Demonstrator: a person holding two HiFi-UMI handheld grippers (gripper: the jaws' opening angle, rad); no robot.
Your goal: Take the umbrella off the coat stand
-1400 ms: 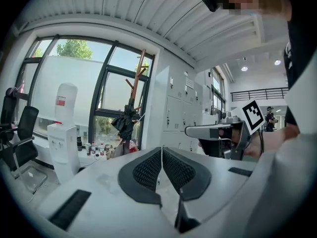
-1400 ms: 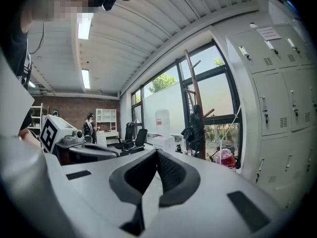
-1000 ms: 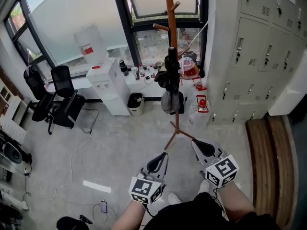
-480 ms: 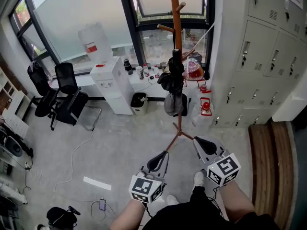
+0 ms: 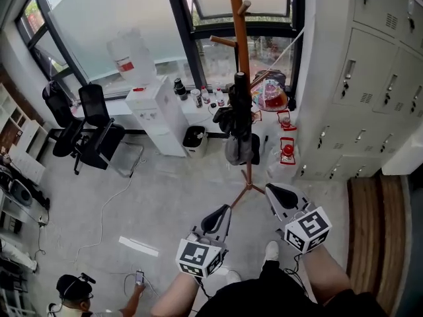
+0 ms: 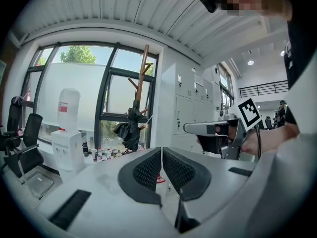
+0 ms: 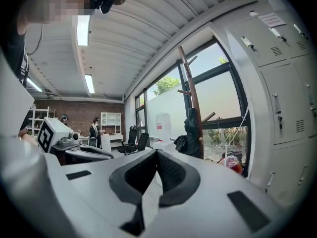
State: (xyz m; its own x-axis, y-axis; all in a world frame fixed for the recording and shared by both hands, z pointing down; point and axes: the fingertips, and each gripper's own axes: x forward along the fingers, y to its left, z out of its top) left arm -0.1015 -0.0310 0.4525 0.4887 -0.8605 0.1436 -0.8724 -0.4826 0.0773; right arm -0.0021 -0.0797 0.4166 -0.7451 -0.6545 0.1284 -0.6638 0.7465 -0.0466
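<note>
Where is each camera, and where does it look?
Head view: on the person's head, steeply down at coat stand and umbrella; left gripper, right gripper, forearms show.
Left gripper view: on that gripper, along its shut jaws toward the window; right gripper shows.
Right gripper view: on that gripper, facing likewise; left gripper shows.
All share stand and umbrella.

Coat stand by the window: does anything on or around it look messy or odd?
The umbrella hangs on the stand loosely bunched, its black folds bulging leftward. To the left, a loose cable snakes across the floor. Nothing looks spilled or broken.
</note>
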